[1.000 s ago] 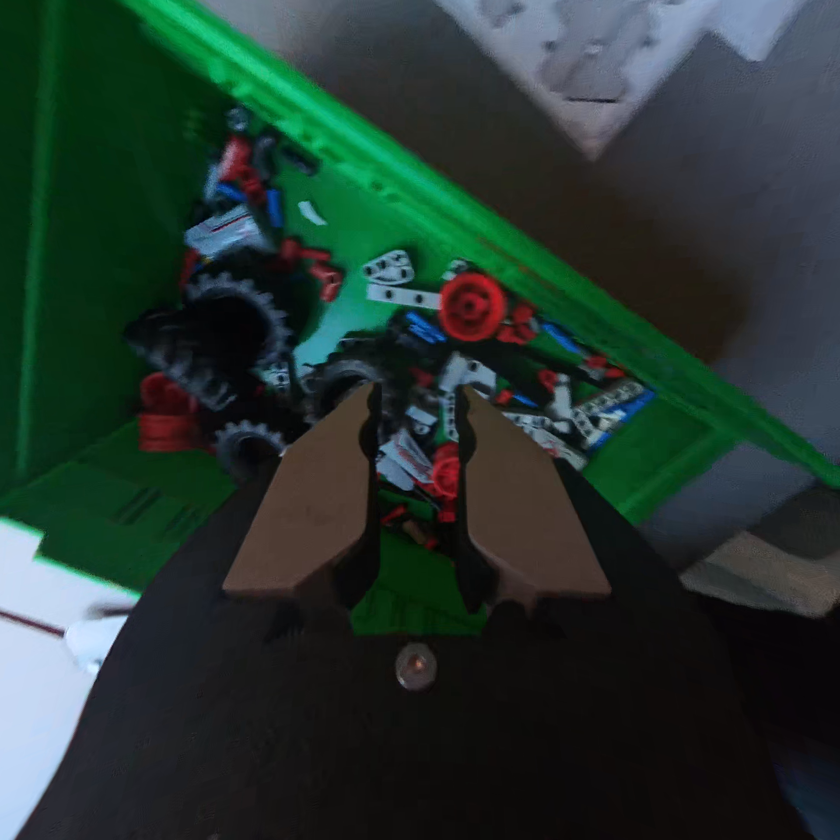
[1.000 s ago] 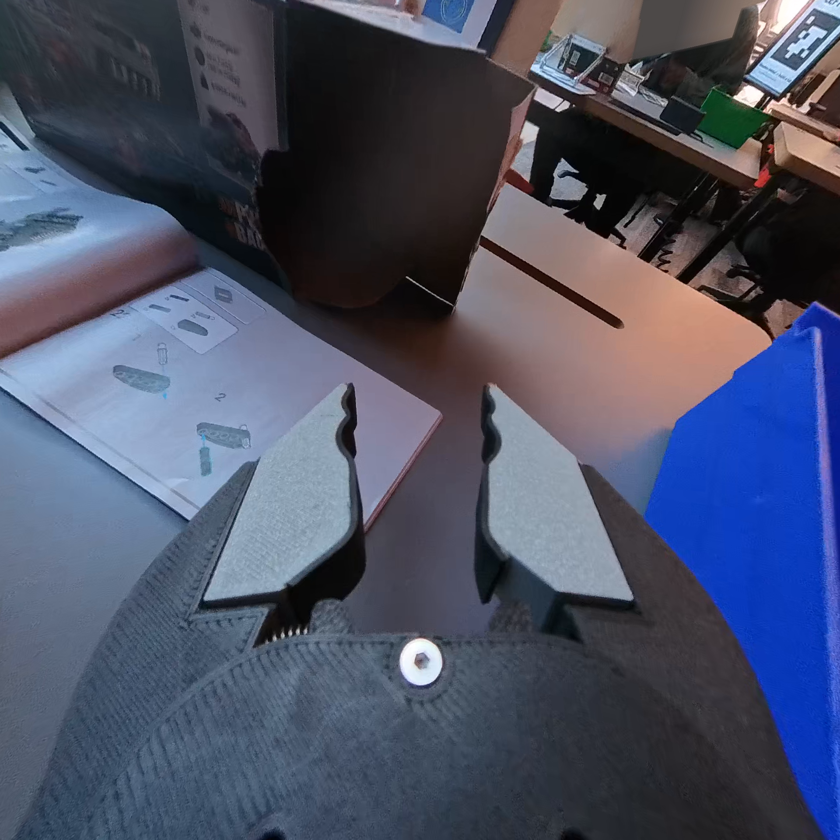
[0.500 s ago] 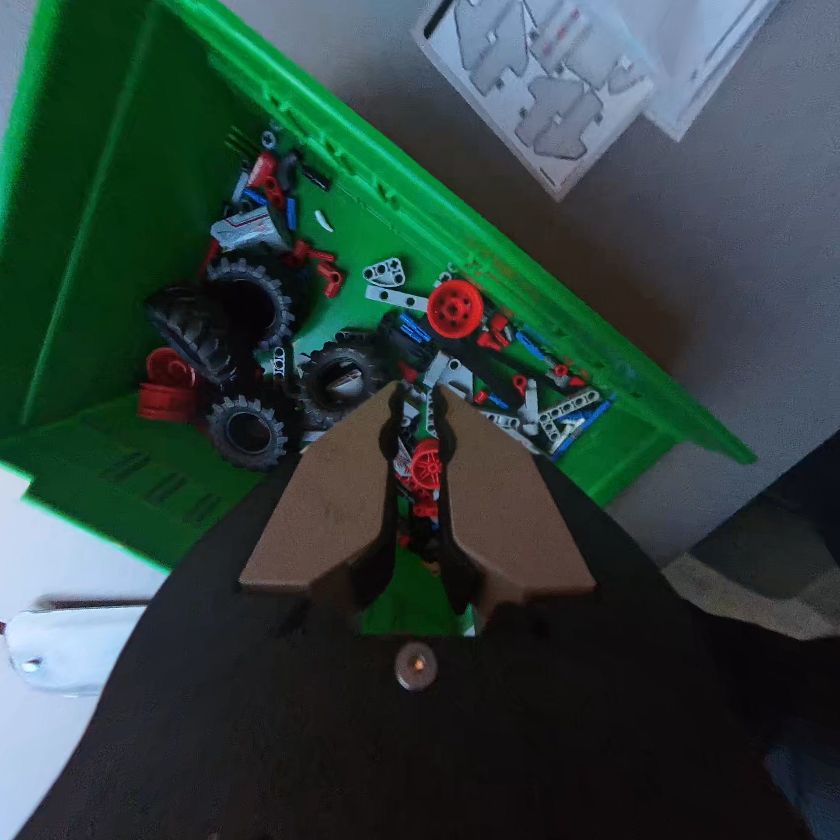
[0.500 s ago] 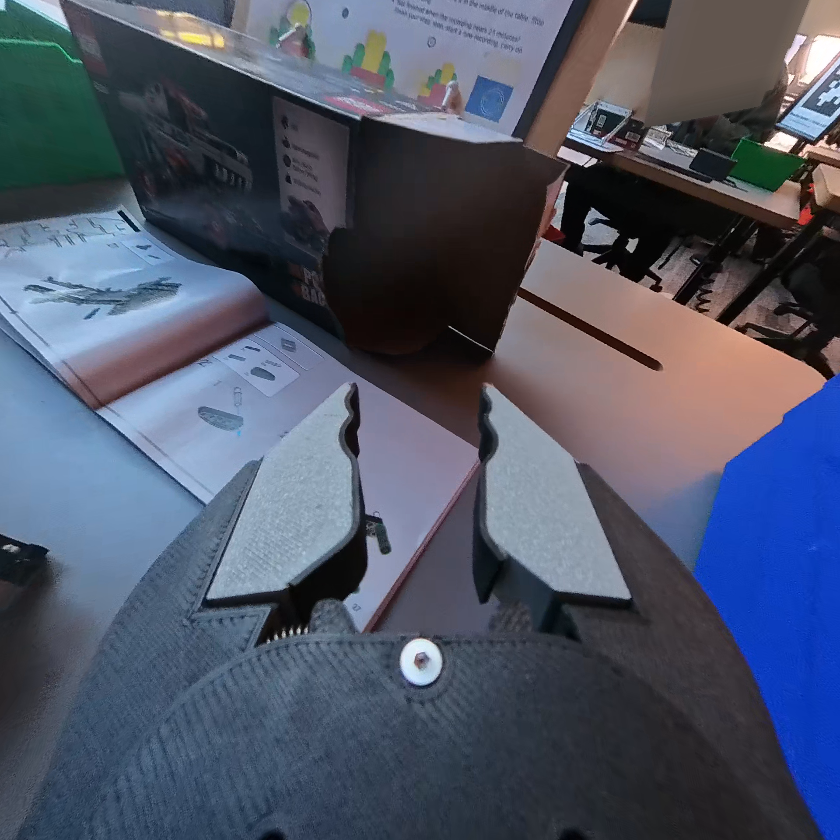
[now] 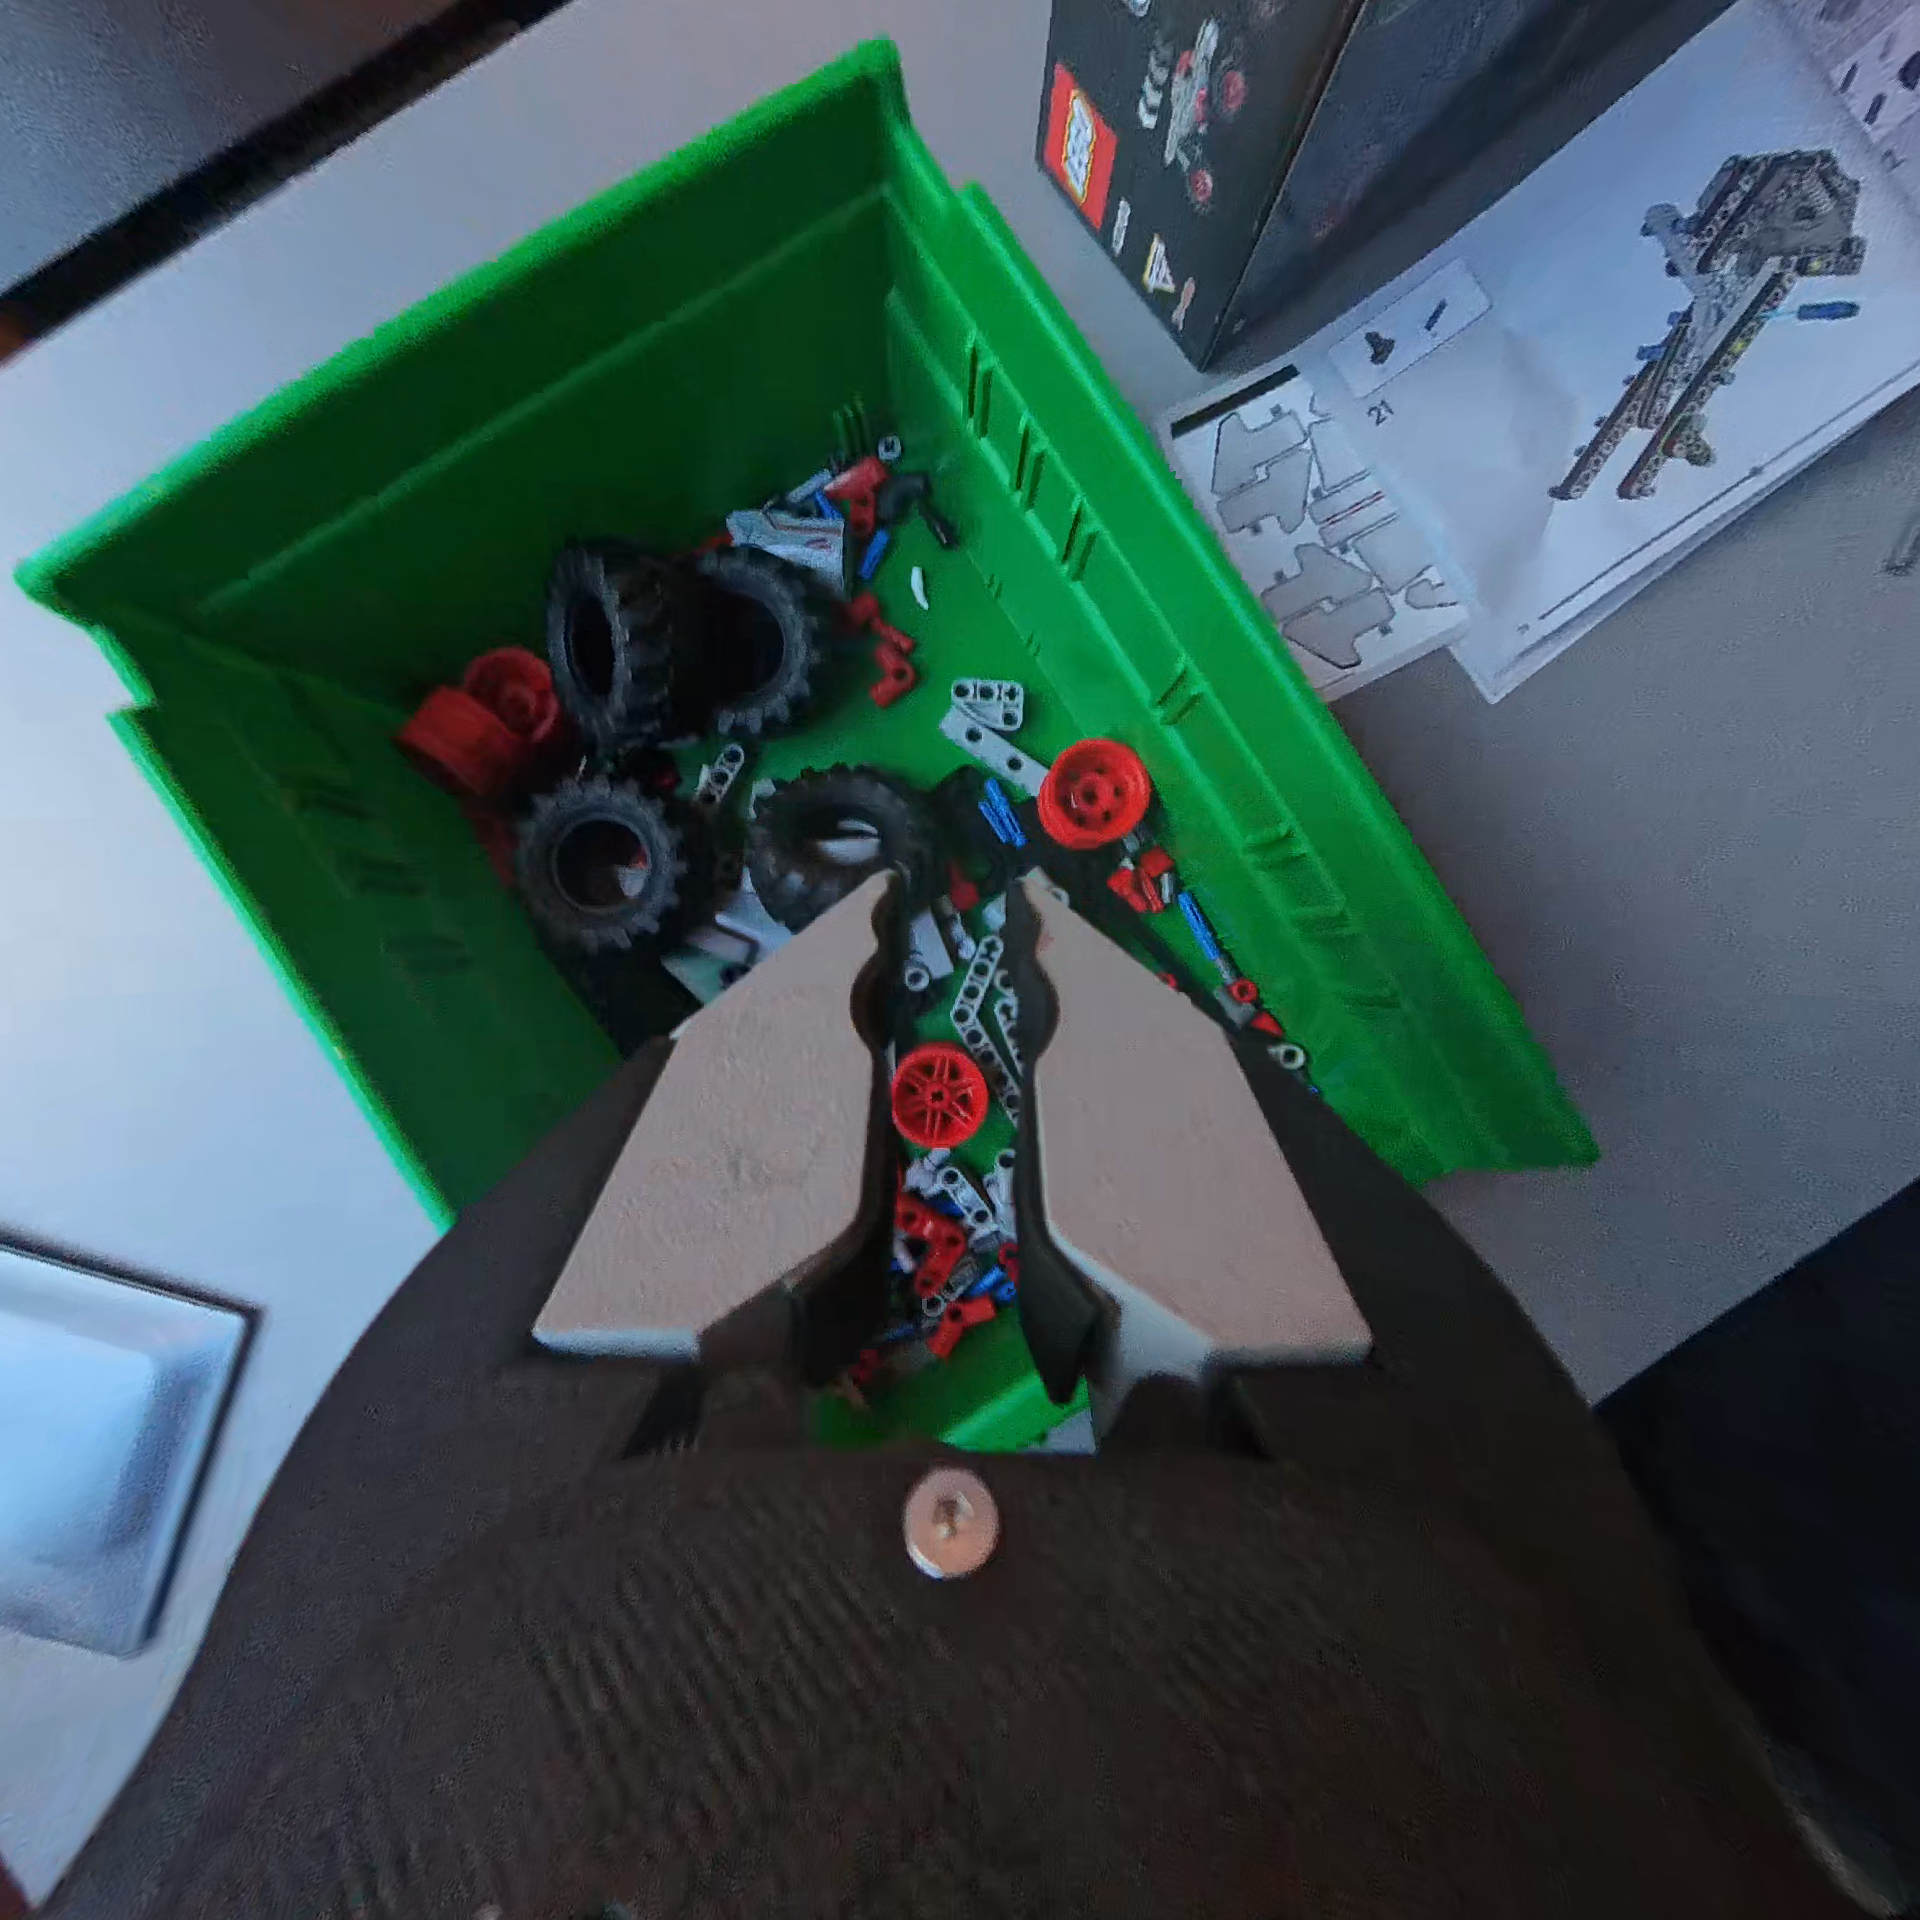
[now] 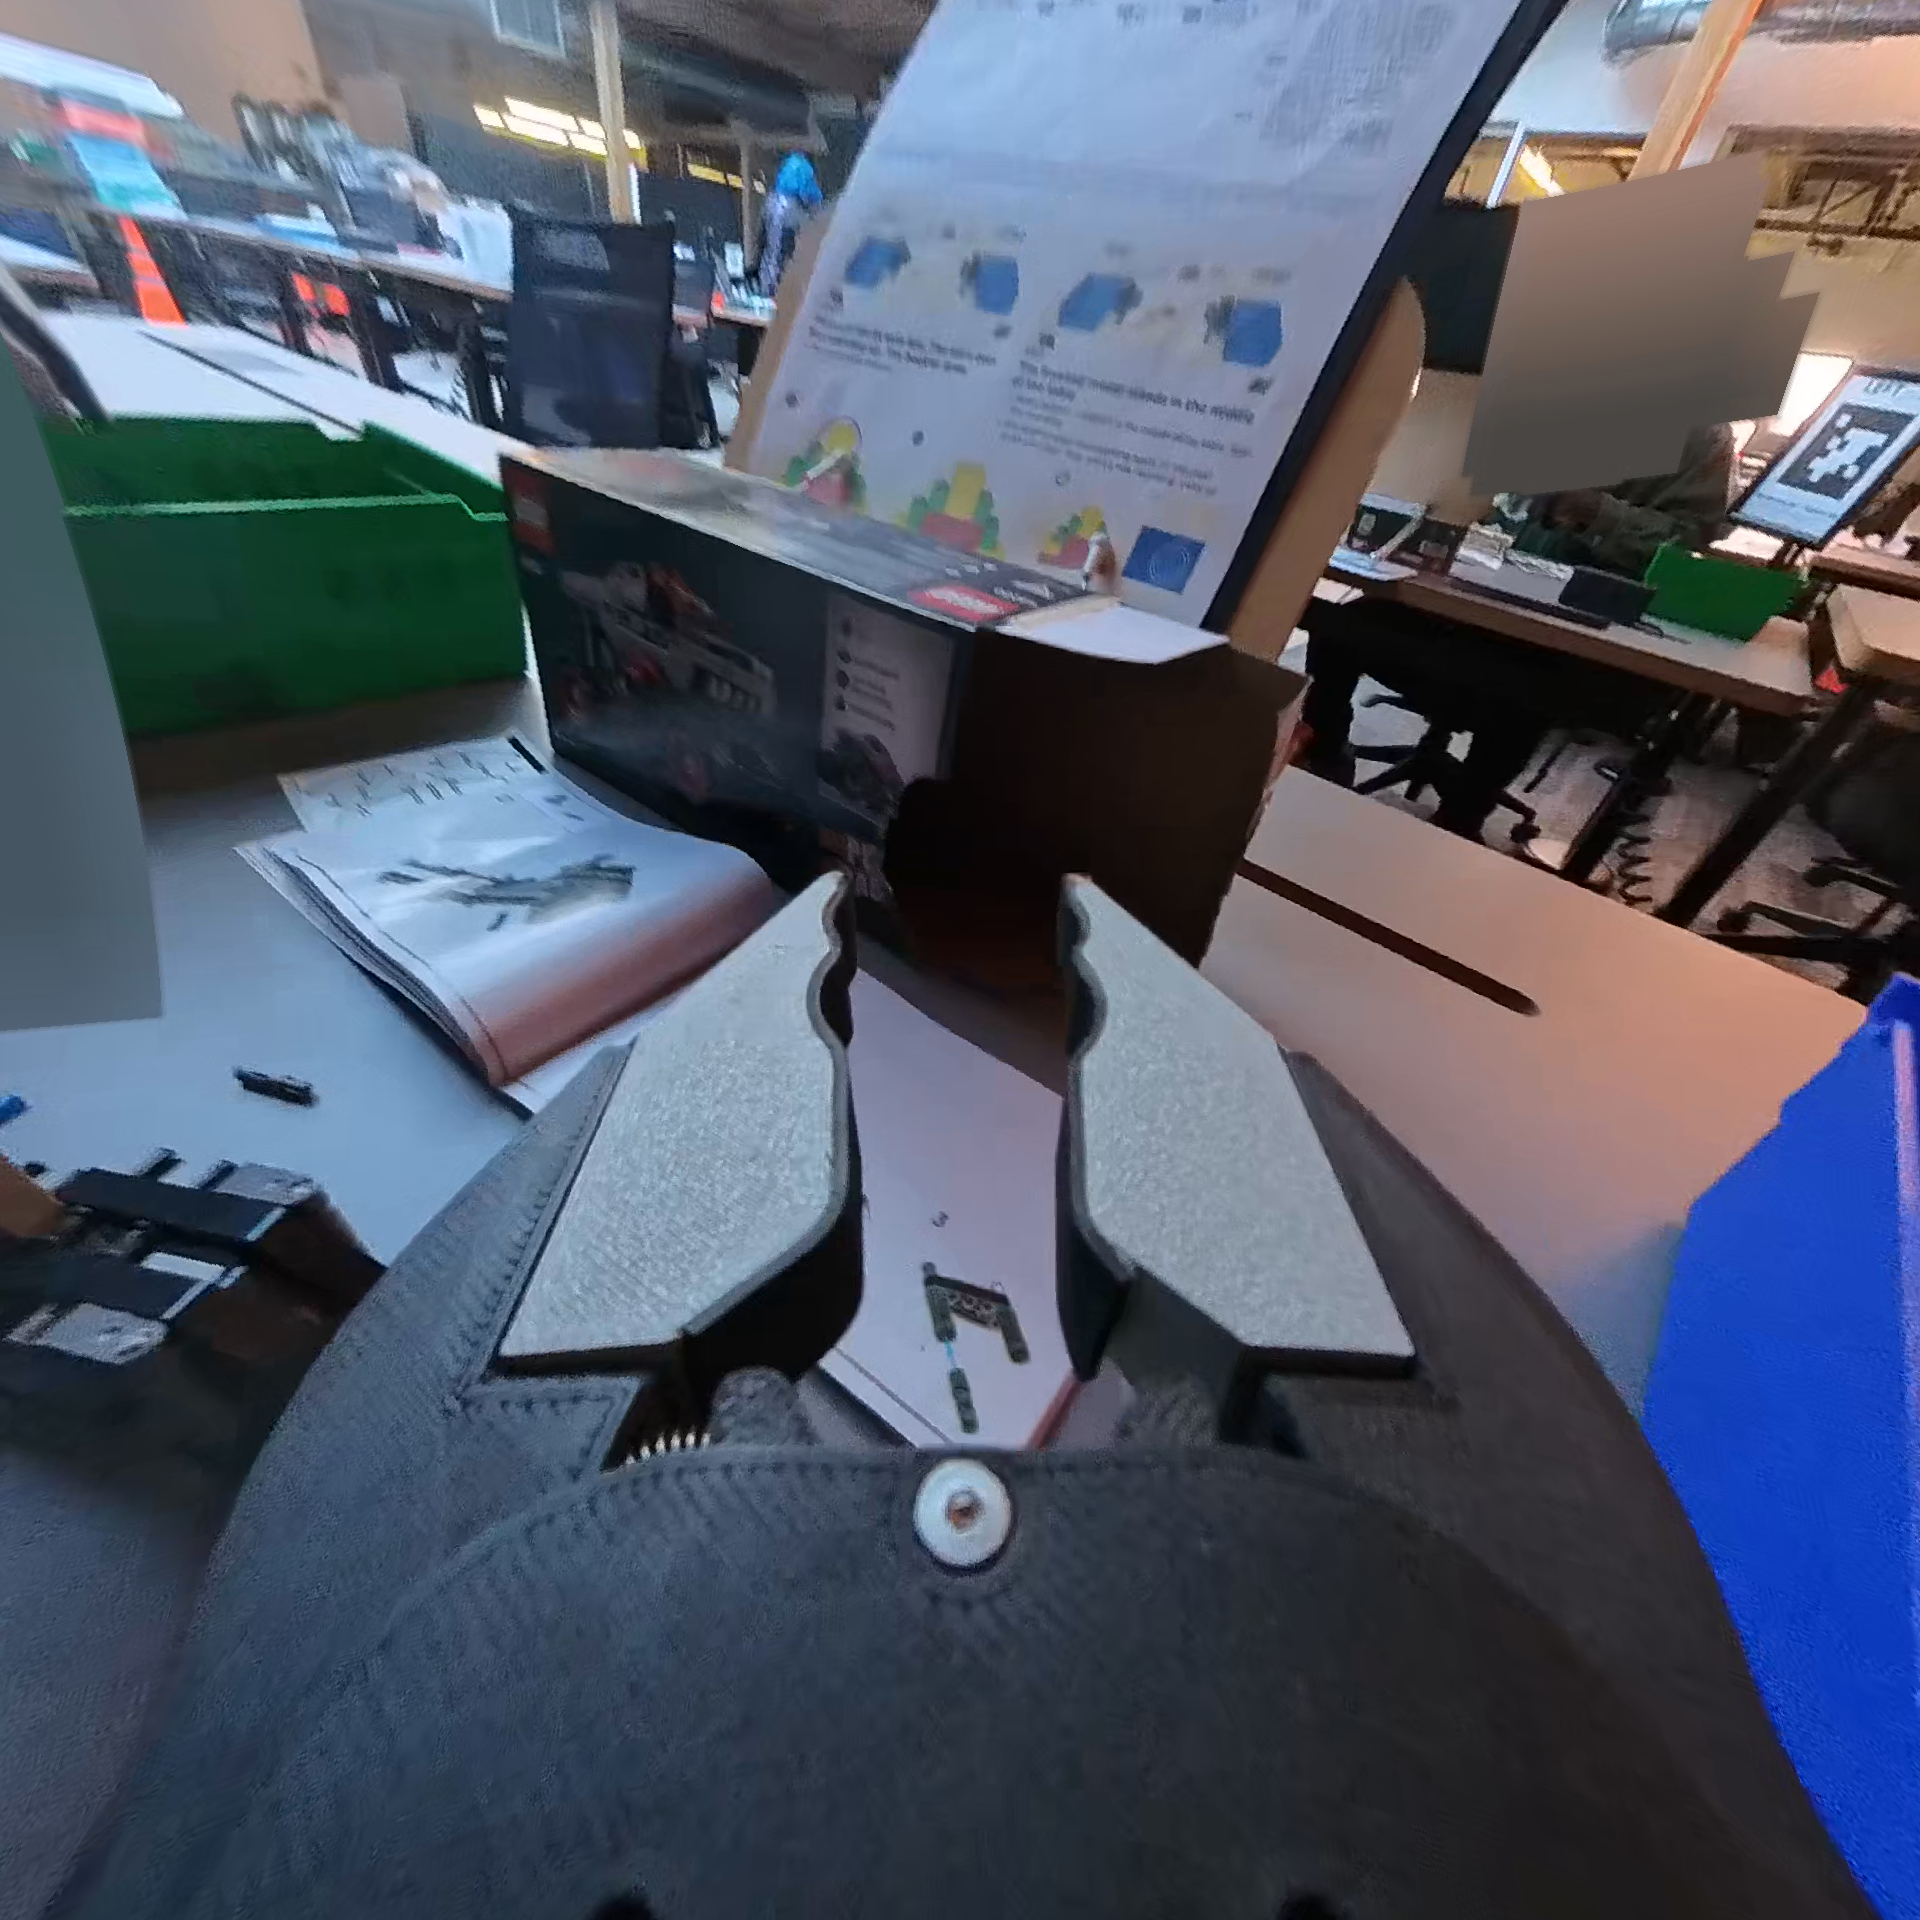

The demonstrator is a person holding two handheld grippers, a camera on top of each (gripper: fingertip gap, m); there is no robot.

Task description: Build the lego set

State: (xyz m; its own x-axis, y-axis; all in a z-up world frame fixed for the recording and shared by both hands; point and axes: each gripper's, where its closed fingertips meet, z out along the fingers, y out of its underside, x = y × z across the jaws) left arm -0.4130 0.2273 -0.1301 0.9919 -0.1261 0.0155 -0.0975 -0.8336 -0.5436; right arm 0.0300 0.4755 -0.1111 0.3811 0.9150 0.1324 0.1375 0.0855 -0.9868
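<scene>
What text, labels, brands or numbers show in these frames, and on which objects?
I will not quote the writing itself; these are the things that bear it.
Set box: brand logo and small print on its dark faces.
Instruction booklet: step numbers beside the diagrams.
Upright poster: lines of text under pictures, mostly blurred.
Far screen: a square code marker, with text too small to read.
Green bin: none.

**Bright bins, dark box**

We see a vivid green bin [image 5: 665,343] filled with black knobbly tyres [image 5: 743,639], red wheel hubs [image 5: 1093,795], and grey, blue and red small pieces [image 5: 951,1216]. The set's box [image 6: 727,665] is mostly black. A white instruction booklet [image 6: 499,904] carries grey diagrams. A blue bin [image 6: 1808,1351] sits beside us.
</scene>
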